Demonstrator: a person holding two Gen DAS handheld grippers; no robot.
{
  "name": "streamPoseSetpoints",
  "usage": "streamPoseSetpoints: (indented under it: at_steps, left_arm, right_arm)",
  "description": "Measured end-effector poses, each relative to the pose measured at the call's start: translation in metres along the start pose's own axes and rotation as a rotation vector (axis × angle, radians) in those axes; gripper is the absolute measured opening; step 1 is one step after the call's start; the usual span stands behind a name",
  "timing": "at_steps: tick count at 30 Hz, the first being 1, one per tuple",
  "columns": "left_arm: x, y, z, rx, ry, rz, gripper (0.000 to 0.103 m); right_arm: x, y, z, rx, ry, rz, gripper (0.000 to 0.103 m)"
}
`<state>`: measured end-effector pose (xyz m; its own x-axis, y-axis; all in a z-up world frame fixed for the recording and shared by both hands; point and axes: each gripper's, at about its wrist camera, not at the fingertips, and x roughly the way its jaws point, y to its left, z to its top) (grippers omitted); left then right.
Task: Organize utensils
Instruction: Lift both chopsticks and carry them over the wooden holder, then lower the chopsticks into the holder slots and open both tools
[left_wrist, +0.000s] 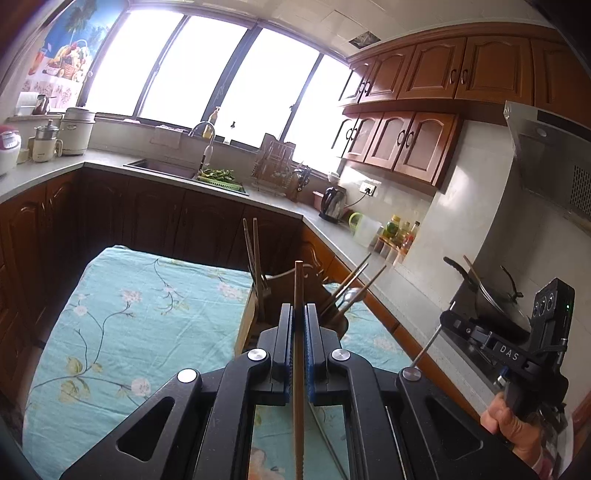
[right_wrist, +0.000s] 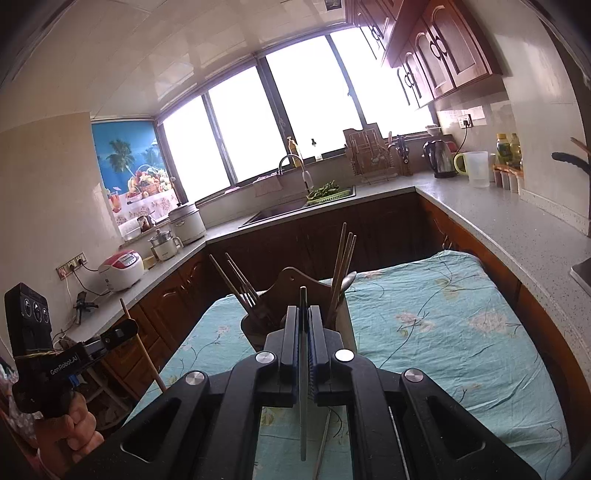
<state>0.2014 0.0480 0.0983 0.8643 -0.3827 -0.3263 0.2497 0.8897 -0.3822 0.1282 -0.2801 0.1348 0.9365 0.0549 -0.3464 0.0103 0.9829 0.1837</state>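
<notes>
Holder (left_wrist: 258, 314) sits on the teal floral cloth (left_wrist: 129, 314), near its far edge, with a sleeve on each side of a wooden backboard (right_wrist: 291, 282).

- In the left wrist view, one side holds two upright wooden chopsticks (left_wrist: 255, 251). The other holds slanted chopsticks (left_wrist: 354, 284) and a spoon (left_wrist: 351, 295).
- In the right wrist view, the left sleeve holds thin leaning sticks (right_wrist: 232, 277). The right sleeve holds tall wooden chopsticks (right_wrist: 343, 258) and the spoon bowl (right_wrist: 349, 280).

Left gripper (left_wrist: 298, 317): jaws clamped on a wooden chopstick (left_wrist: 298, 295). It runs straight between the blue pads (left_wrist: 309, 332); its tip sticks out past the fingers toward the holder, above the cloth.

Right gripper (right_wrist: 303, 321): jaws clamped on a thin metal chopstick (right_wrist: 303, 387), dark grey, tip poking just past the fingers, aimed at the holder.

Each gripper shows in the other's view, off to the side and held by a hand: the right hand (left_wrist: 509, 424) and the left hand (right_wrist: 70, 428).

A second metal stick (right_wrist: 323, 439) lies on the cloth under the right gripper.

Beyond: L-shaped counter (right_wrist: 480, 214), sink (right_wrist: 280, 212) with greens (right_wrist: 325, 190), kettle (right_wrist: 439, 158), rice cooker (right_wrist: 122, 269), wok (left_wrist: 491, 295) at right in the left wrist view.
</notes>
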Motion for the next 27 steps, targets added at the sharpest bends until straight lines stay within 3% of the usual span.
streamPoseSetpoints:
  at_steps: [11,16,21,27]
  left_arm:
    - [0.031,-0.006,0.065,0.036,-0.174,0.023,0.003]
    - [0.059,-0.006,0.073,0.040,-0.250,0.061,0.003]
    - [0.093,0.002,0.060,-0.016,-0.298,0.087,0.003]
    - [0.129,0.003,0.013,-0.044,-0.293,0.122,0.003]
  right_arm:
    - [0.020,0.006,0.063,-0.020,-0.138,-0.003,0.004]
    - [0.038,0.003,0.086,-0.024,-0.191,-0.028,0.004]
    - [0.058,0.000,0.091,-0.025,-0.211,-0.047,0.004]
    - [0.083,-0.006,0.069,-0.028,-0.186,-0.072,0.004]
